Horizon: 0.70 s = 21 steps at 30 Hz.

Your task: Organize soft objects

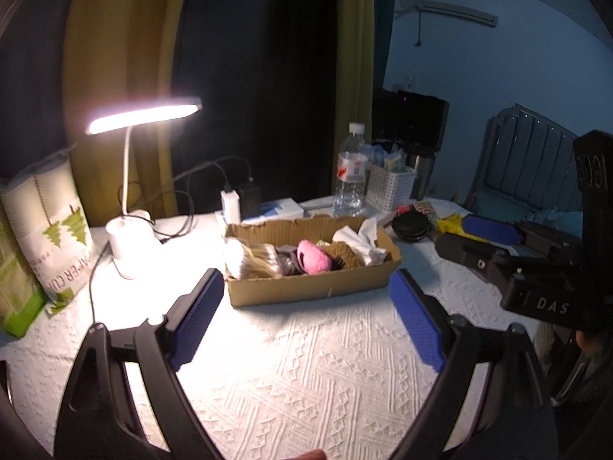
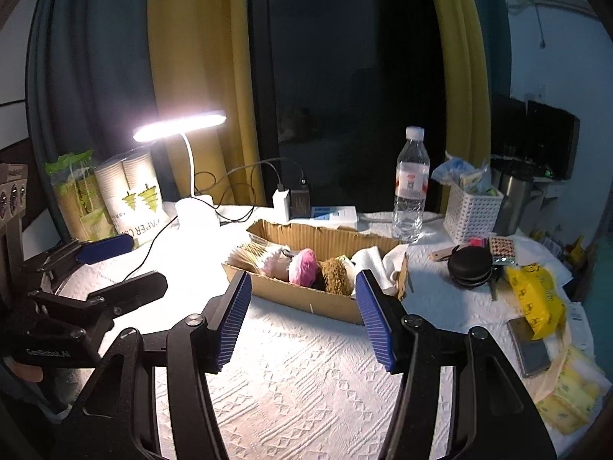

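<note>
Two hand-held grippers hang over a table with a white bumpy cloth. The left hand-held gripper has its two blue pads wide apart and holds nothing. The right hand-held gripper also has its two blue pads wide apart and holds nothing.

Just past the tips of both sits one cardboard box. The soft things are inside it. I count one pink plush toy, one brown fuzzy toy, one white cloth and one pale fluffy thing with yellow strands. A dark piece lies between them, too hard to make out.

Far to the left of the left hand-held gripper stands one lit desk lamp and one bag of paper cups. Behind the box are two chargers side by side, one white and one black. Ahead of the right hand-held gripper, past the box, stand one water bottle and one white basket. To its right lie one round black case, one yellow packet and one phone
</note>
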{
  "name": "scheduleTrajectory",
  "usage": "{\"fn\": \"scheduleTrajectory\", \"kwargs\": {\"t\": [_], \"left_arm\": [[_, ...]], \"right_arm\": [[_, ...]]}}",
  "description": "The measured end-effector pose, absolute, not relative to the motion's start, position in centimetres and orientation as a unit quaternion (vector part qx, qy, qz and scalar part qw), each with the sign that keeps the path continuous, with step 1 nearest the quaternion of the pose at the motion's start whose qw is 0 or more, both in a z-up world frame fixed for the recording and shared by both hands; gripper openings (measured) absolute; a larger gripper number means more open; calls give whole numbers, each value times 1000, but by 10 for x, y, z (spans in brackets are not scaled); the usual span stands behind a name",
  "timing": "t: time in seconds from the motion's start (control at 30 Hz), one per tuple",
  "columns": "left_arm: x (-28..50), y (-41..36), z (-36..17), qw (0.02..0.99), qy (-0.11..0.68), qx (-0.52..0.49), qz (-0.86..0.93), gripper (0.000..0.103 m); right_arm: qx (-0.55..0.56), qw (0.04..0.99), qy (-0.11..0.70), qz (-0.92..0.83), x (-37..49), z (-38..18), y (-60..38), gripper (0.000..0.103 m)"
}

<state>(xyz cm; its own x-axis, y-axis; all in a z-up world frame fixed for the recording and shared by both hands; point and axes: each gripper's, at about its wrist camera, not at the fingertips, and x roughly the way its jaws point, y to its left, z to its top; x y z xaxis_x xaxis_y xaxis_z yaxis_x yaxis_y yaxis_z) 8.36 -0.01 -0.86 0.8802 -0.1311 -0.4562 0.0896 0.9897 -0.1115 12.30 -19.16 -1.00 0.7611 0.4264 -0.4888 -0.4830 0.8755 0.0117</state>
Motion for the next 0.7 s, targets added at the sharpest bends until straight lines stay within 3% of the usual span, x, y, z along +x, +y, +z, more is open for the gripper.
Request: {"fn": "scheduleTrajectory", "kwargs": {"t": [0.07, 0.27, 0.37, 0.43, 0.5, 0.7], "left_arm": [[75, 3, -3, 971, 230, -44, -53, 89], [51, 8, 13, 976, 209, -36, -43, 90], [37, 9, 22, 980, 194, -32, -38, 90], [29, 10, 28, 982, 184, -30, -33, 91], [20, 11, 34, 984, 173, -26, -22, 101], [0, 22, 46, 989, 148, -28, 7, 102]], "right_arm": [[-61, 940, 237, 239, 113, -4, -191, 73], [-67, 948, 214, 225, 88, 13, -189, 75], [-63, 953, 202, 219, 74, 23, -191, 83], [-63, 956, 193, 214, 66, 29, -192, 83], [-63, 958, 187, 210, 58, 36, -192, 84], [-70, 961, 172, 202, 42, 48, -191, 84]]}}
